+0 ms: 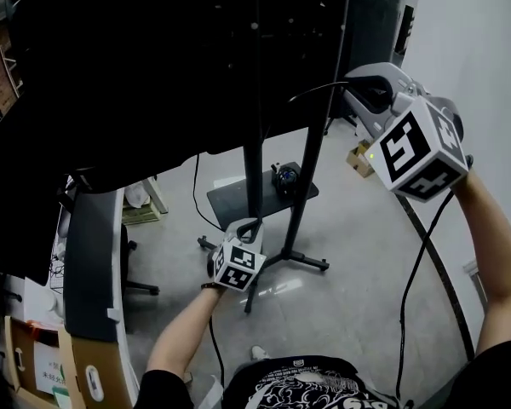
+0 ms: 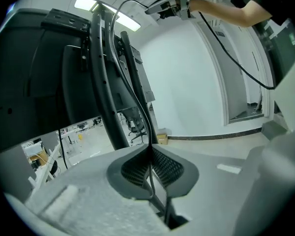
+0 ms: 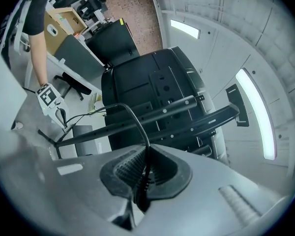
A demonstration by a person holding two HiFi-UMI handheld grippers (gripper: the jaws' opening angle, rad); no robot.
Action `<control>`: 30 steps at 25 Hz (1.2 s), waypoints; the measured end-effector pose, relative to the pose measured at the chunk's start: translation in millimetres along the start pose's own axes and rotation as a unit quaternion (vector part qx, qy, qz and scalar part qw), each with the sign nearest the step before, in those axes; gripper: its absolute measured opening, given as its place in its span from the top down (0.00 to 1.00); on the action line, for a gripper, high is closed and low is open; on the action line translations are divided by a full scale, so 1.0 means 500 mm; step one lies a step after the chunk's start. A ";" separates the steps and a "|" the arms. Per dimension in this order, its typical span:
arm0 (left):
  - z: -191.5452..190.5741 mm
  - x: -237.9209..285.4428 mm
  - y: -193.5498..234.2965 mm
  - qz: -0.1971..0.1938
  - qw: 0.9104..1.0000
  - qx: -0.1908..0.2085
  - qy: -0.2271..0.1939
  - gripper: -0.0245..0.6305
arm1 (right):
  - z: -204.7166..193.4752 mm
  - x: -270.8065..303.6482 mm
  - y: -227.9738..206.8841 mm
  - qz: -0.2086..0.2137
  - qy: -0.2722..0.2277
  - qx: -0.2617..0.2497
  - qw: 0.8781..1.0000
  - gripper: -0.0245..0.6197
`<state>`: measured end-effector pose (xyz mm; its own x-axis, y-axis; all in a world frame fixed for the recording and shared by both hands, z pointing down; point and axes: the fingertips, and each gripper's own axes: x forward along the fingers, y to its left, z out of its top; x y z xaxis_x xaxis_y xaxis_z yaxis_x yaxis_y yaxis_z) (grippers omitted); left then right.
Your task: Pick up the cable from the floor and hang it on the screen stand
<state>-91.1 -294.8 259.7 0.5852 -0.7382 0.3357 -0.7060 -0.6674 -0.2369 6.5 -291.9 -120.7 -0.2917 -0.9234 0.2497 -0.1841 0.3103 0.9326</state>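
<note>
The right gripper (image 1: 358,88) is raised high at about 2 o'clock in the head view, just beside the upper part of the screen stand (image 1: 254,160). The left gripper (image 1: 249,227) is held low at about 6 o'clock, close to the stand's twin uprights. In the right gripper view, the right gripper (image 3: 146,163) has its ribbed pads drawn together on the thin black cable (image 3: 132,114), which is pinched between them. From there the cable arches up toward 11 o'clock and drops away to the distant left gripper (image 3: 59,116) at 9 o'clock. In the left gripper view, the left gripper (image 2: 151,156) is likewise closed on the cable (image 2: 137,102), which passes between its meshed pads. It climbs alongside the stand's dark posts (image 2: 103,82) and curves over at 12 o'clock to the right gripper (image 2: 162,9). The cable (image 1: 311,90) is therefore off the floor (image 1: 358,288), strung between the two grippers against the stand. The big black screen (image 1: 153,58) fills the head view from 9 to 12 o'clock, and its rear panel (image 3: 152,82) faces the right gripper's camera. A small dark shelf (image 1: 230,198) sits low on the stand with a black object on it. A cardboard box (image 1: 34,356) stands at 8 o'clock.
</note>
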 end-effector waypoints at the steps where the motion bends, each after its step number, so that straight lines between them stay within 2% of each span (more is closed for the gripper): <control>1: 0.014 -0.007 0.018 0.001 1.000 0.003 -0.006 0.94 | 0.000 0.003 -0.014 -0.006 0.001 0.005 1.000 0.93; 4: 0.068 -0.033 0.081 0.010 0.999 0.002 -0.030 0.94 | -0.003 0.009 -0.061 -0.032 -0.004 0.022 0.999 0.94; 8: 0.174 -0.089 0.182 0.039 0.997 0.009 -0.061 0.94 | -0.031 0.016 -0.125 -0.067 -0.005 0.069 0.995 0.94; 13: 0.312 -0.148 0.285 0.063 0.993 0.008 -0.104 0.94 | -0.078 0.026 -0.179 -0.101 -0.005 0.128 0.987 0.94; 17: 0.423 -0.186 0.342 0.078 0.988 0.023 -0.132 0.94 | -0.112 0.046 -0.204 -0.115 -0.013 0.171 0.978 0.94; 24: 0.576 -0.205 0.407 0.113 0.983 0.055 -0.136 0.94 | -0.167 0.098 -0.248 -0.119 -0.041 0.224 0.967 0.93; 30: 0.685 -0.200 0.428 0.147 0.979 0.073 -0.119 0.94 | -0.197 0.147 -0.307 -0.117 -0.076 0.221 0.965 0.93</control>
<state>-164.1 -397.4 -136.7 0.4545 -0.8906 0.0162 -0.8031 -0.4176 -0.4251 105.8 -429.9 -219.5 -0.3227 -0.9461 -0.0269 -0.6337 0.1949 0.7486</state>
